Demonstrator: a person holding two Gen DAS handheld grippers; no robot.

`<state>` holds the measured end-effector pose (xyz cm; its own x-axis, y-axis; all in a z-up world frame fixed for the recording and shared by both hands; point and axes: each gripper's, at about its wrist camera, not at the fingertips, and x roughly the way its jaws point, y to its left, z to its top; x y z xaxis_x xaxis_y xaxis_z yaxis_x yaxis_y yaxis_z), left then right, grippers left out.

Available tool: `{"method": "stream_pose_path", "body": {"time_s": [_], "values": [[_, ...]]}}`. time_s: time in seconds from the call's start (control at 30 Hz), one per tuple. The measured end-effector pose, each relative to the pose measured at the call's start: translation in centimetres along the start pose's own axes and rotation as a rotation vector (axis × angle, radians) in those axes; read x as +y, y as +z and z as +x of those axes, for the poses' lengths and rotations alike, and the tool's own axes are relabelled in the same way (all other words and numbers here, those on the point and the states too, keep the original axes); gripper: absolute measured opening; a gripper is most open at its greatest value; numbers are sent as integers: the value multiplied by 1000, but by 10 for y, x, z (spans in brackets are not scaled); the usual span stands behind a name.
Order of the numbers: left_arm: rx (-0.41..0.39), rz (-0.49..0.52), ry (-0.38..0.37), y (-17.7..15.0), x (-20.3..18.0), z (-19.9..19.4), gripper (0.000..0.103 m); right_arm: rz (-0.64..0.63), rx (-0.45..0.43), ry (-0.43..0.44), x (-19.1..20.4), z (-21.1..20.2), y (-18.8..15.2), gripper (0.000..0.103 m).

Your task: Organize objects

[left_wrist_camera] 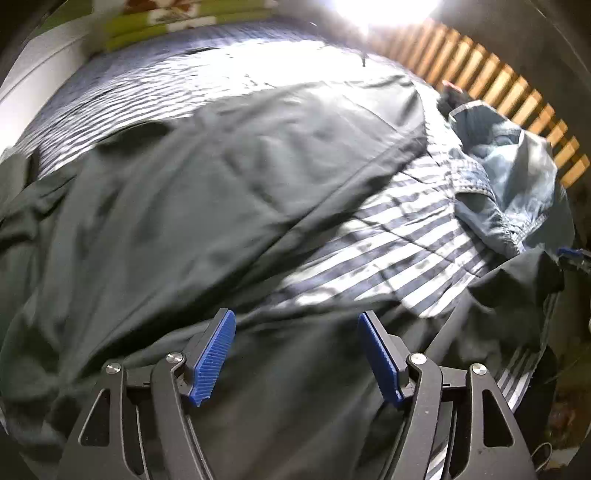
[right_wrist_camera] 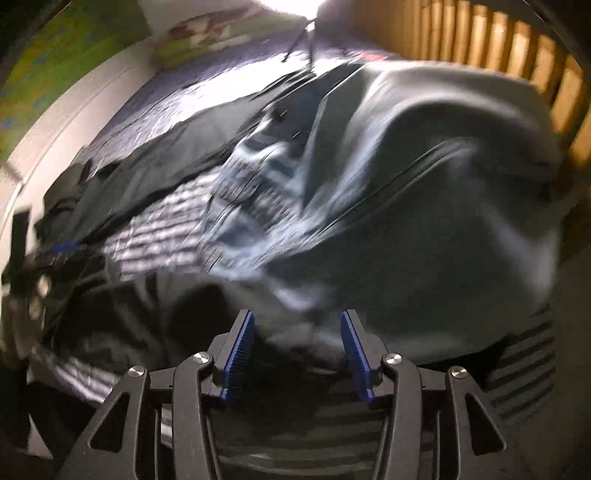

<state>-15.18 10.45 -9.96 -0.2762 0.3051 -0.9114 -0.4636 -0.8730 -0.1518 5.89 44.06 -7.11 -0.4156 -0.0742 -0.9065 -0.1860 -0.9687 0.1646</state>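
Observation:
A large dark grey garment [left_wrist_camera: 184, 192] lies spread over a bed with a blue-and-white striped sheet [left_wrist_camera: 406, 236]. My left gripper [left_wrist_camera: 295, 317] hovers over the garment's near part, open, with nothing between its blue pads [left_wrist_camera: 214, 358]. To the right lies a crumpled denim garment [left_wrist_camera: 498, 177]. In the right wrist view everything is blurred: a grey garment [right_wrist_camera: 424, 221] bulges on the right, the denim garment [right_wrist_camera: 258, 177] lies in the middle and a dark garment [right_wrist_camera: 147, 173] on the left. My right gripper [right_wrist_camera: 296, 317] is open above blurred grey cloth, and its pads do not press on it.
A wooden slatted rail [left_wrist_camera: 517, 96] runs along the bed's right side, also in the right wrist view as a slatted rail [right_wrist_camera: 498, 48]. Green patterned bedding [left_wrist_camera: 166, 18] lies at the far end. A white wall [right_wrist_camera: 55, 140] borders the left. Bright glare washes out the far sheet.

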Motion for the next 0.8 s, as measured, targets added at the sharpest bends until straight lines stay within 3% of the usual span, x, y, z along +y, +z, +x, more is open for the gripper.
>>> {"method": "stream_pose_path", "body": {"time_s": [0.1, 0.27, 0.3, 0.33, 0.37, 0.4, 0.43, 0.6, 0.7, 0.8], "values": [[39, 30, 12, 11, -10, 17, 79, -10, 32, 31, 8, 24, -4, 47], [104, 113, -9, 4, -37, 49, 76, -42, 61, 150, 27, 37, -9, 45], [106, 137, 15, 0, -43, 53, 53, -63, 54, 160, 32, 36, -11, 30], [110, 148, 44, -3, -47, 57, 34, -94, 47, 134, 38, 34, -13, 5], [86, 150, 61, -5, -50, 54, 30, -112, 45, 112, 40, 34, -14, 3], [79, 146, 58, -7, -50, 51, 7, -131, 28, 87, 42, 30, -17, 3], [73, 136, 64, -8, -49, 47, 3, -146, -2, 70, 43, 22, -19, 3], [-49, 60, 90, -13, -36, 2, 3, -127, -179, 4, 27, -39, -23, 3], [-141, 32, 63, -3, -35, -27, 3, -167, -326, -107, 28, -77, -17, 3], [-192, 49, 145, 19, -42, -23, 9, -221, -395, -191, 35, -80, -5, 8]]}}
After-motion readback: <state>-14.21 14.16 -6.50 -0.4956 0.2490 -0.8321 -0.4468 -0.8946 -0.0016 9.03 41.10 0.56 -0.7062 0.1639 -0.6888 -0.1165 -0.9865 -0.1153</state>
